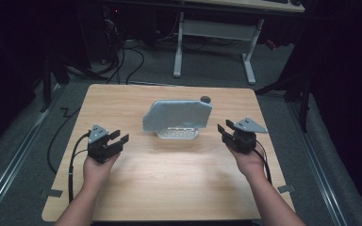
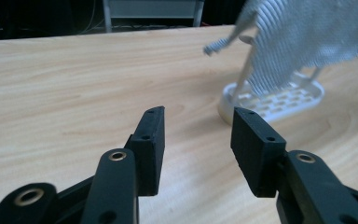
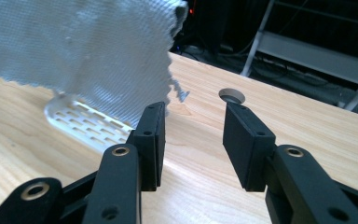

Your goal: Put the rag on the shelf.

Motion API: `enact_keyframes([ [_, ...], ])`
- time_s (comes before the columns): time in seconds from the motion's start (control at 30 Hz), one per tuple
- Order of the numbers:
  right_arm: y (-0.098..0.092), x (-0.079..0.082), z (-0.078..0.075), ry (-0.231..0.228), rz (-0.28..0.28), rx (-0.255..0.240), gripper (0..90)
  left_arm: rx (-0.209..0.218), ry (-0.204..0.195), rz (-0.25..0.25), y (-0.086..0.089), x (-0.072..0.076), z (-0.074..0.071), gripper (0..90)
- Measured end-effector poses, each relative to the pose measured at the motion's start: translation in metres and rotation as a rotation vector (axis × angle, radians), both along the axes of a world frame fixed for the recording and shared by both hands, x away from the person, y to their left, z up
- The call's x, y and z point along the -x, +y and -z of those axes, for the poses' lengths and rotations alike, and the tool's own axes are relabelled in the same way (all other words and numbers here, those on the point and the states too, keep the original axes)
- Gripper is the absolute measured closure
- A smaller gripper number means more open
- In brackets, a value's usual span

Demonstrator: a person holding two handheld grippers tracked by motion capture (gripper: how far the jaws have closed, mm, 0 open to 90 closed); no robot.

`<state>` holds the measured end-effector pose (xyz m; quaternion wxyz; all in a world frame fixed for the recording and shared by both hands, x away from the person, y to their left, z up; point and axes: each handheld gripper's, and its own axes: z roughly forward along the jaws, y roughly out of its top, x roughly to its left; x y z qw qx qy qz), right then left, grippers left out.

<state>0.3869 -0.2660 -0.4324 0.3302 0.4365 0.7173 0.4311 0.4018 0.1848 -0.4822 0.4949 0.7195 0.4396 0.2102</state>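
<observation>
One pale blue-grey cloth (image 1: 176, 114) hangs over one white slotted rack (image 1: 177, 133) near the middle of the wooden worktop (image 1: 169, 183), slightly toward its far edge. One round cable hole (image 1: 205, 99) sits in the worktop just behind the cloth's right corner. Two grippers flank the rack, each held in one hand: the left gripper (image 1: 120, 140) to its left and the right gripper (image 1: 223, 131) to its right, both apart from the cloth. Each has two black jaws, spread wide with nothing between them, pointing toward the rack.
</observation>
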Motion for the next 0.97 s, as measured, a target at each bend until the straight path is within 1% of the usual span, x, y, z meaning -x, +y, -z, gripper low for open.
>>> enact_keyframes([
  [0.03, 0.0, 0.0, 0.0, 0.0, 0.0, 0.0, 59.2, 0.001, 0.005, 0.004, 0.0, 0.004, 0.002, 55.3],
  [0.1, 0.0, 0.005, 0.003, 0.032, -0.012, 0.011, 57.3, 0.002, 0.028, 0.016, -0.002, 0.012, 0.005, 54.6],
  [0.13, 0.001, 0.01, 0.007, 0.021, -0.016, 0.019, 57.2, 0.001, 0.033, 0.023, -0.003, 0.017, 0.008, 54.3],
  [0.17, 0.001, 0.015, 0.01, 0.022, -0.019, 0.025, 56.7, -0.003, 0.039, 0.031, -0.005, 0.021, 0.01, 53.6],
  [0.2, 0.001, 0.023, 0.018, 0.033, -0.024, 0.035, 55.5, -0.012, 0.051, 0.045, -0.009, 0.032, 0.016, 52.9],
  [0.23, 0.001, 0.023, 0.018, 0.033, -0.024, 0.035, 55.5, -0.012, 0.051, 0.045, -0.009, 0.032, 0.016, 52.2],
  [0.27, 0.001, 0.027, 0.022, 0.036, -0.025, 0.049, 54.7, -0.011, 0.063, 0.055, -0.011, 0.038, 0.019, 52.2],
  [0.3, 0.001, 0.034, 0.03, 0.046, -0.032, 0.045, 53.7, -0.008, 0.07, 0.058, -0.013, 0.043, 0.022, 49.6],
  [0.33, 0.001, 0.034, 0.03, 0.046, -0.032, 0.045, 53.7, 0.006, 0.08, 0.064, -0.015, 0.052, 0.027, 49.6],
  [0.37, 0.0, 0.039, 0.036, 0.056, -0.035, 0.046, 52.9, 0.006, 0.09, 0.071, -0.018, 0.06, 0.032, 49.1],
  [0.4, 0.0, 0.048, 0.047, 0.078, -0.031, 0.037, 51.5, -0.016, 0.111, 0.081, -0.022, 0.066, 0.036, 49.2],
  [0.43, 0.0, 0.048, 0.047, 0.078, -0.031, 0.037, 51.5, -0.038, 0.128, 0.1, -0.027, 0.07, 0.037, 49.2],
  [0.47, -0.001, 0.057, 0.057, 0.095, -0.032, 0.02, 48.2, -0.061, 0.126, 0.12, -0.034, 0.078, 0.039, 47.8],
  [0.5, -0.001, 0.057, 0.057, 0.095, -0.032, 0.02, 48.2, -0.061, 0.126, 0.12, -0.034, 0.078, 0.039, 47.7],
  [0.53, -0.003, 0.073, 0.072, 0.094, -0.018, 0.028, 48.2, -0.08, 0.131, 0.128, -0.038, 0.08, 0.04, 47.7],
  [0.57, -0.003, 0.073, 0.072, 0.094, -0.018, 0.028, 48.2, -0.08, 0.131, 0.128, -0.038, 0.08, 0.04, 47.6],
  [0.6, -0.002, 0.078, 0.075, 0.126, -0.041, 0.074, 45.0, -0.08, 0.125, 0.131, -0.041, 0.08, 0.039, 47.3],
  [0.63, -0.002, 0.079, 0.074, 0.115, -0.046, 0.094, 45.6, -0.08, 0.12, 0.135, -0.042, 0.079, 0.038, 47.0],
  [0.7, -0.003, 0.079, 0.074, 0.109, -0.048, 0.103, 45.4, -0.091, 0.109, 0.134, -0.043, 0.076, 0.038, 46.8],
  [0.73, -0.003, 0.077, 0.076, 0.122, -0.049, 0.099, 45.4, -0.088, 0.115, 0.132, -0.043, 0.075, 0.039, 46.6],
  [0.77, -0.003, 0.075, 0.078, 0.145, -0.045, 0.082, 45.1, -0.086, 0.122, 0.131, -0.042, 0.074, 0.04, 46.6],
  [0.83, -0.003, 0.072, 0.081, 0.172, -0.057, 0.057, 44.3, -0.088, 0.135, 0.132, -0.041, 0.073, 0.041, 46.5],
  [0.9, -0.001, 0.071, 0.081, 0.165, -0.065, 0.07, 43.9, -0.089, 0.135, 0.127, -0.038, 0.072, 0.042, 46.5],
  [0.97, 0.001, 0.071, 0.081, 0.166, -0.074, 0.076, 43.4, -0.078, 0.136, 0.119, -0.035, 0.072, 0.041, 46.2],
])
